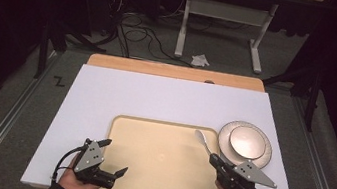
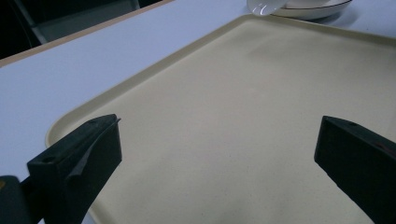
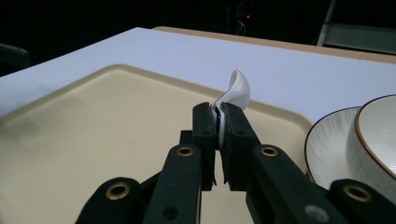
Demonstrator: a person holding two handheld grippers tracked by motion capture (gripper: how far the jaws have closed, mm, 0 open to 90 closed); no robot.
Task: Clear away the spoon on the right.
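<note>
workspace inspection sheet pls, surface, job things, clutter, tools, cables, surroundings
surface: white board on a wooden table, beige tray at its near edge.
job's things: white spoon held by its handle, bowl end over the tray's far right corner; small bowl on a plate, right of the tray.
clutter: nothing seen on the board.
grippers: left tool open at the tray's near left edge; right tool shut on the spoon.
cables: one trails from each tool; black cables lie on the floor behind.
surroundings: dark room, white table frame, crumpled white paper on the floor.
</note>
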